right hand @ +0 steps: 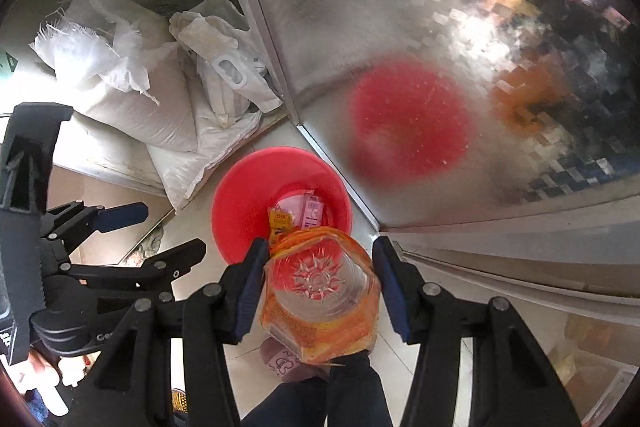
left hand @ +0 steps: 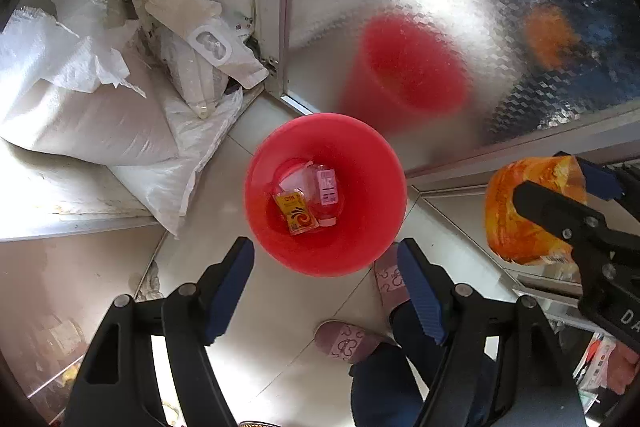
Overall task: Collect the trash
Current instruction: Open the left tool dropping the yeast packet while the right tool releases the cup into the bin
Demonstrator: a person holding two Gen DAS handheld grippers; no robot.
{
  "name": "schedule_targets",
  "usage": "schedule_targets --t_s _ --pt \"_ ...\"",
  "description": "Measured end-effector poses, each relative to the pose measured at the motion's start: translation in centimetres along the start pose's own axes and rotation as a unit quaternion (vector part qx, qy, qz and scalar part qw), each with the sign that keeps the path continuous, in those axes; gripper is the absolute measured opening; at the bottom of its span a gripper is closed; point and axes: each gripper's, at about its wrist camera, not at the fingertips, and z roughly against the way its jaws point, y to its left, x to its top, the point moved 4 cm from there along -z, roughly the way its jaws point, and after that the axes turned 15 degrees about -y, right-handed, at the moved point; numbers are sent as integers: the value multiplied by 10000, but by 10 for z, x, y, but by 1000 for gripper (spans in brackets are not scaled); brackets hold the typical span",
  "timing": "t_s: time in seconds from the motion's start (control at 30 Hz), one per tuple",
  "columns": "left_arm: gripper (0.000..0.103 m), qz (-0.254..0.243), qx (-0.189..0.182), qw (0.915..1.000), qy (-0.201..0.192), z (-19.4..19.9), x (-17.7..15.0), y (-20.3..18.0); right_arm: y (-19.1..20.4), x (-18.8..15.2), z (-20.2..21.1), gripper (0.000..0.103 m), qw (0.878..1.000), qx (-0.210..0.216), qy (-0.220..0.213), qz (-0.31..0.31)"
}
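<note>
The right claw [right hand: 318, 287] grasps an empty clear plastic bottle with an orange wrapper [right hand: 320, 291] across its body, held above the floor just beside the red bin [left hand: 326, 193], while the left claw [left hand: 326, 283] hangs spread and empty over that bin. The bottle looks light, thin-walled and slick, so it probably dents and slips under a hard squeeze; the ribbed middle seems the surest hold.

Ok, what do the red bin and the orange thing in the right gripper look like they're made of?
Red bin: likely moulded plastic, smooth, with a soft sheen. Orange bottle in the right gripper: looks like clear glossy plastic with a moulded star base showing, wrapped in a crinkly orange film label.
</note>
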Motion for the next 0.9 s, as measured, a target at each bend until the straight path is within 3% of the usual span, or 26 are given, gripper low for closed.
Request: schedule_targets --t_s 0.13,0.2,0.33,0.43,0.47,0.57,0.7,0.9 --pt "73 137 -19 9999 7 4 0 7 5 3 1 50 10000 38 -1 84" --pt "84 126 88 9999 4 7 0 11 7 5 1 50 9999 79 -2 125" --pt "86 236 207 9995 -23 11 -3 24 15 7 -3 50 9993 216 11 290" --pt "95 241 236 9994 -98 13 -5 32 21 5 -10 50 9985 334 47 431" --pt "103 216 310 9992 -104 12 -6 35 24 5 -13 50 9981 386 60 472" --pt "103 248 507 9982 -181 12 -10 44 33 4 -21 51 9968 512 78 616" --pt "103 533 360 9978 -169 13 -13 55 41 3 -31 51 9950 571 120 809" --pt "103 670 480 9965 -122 13 -14 67 48 1 -41 53 9923 667 172 1032"
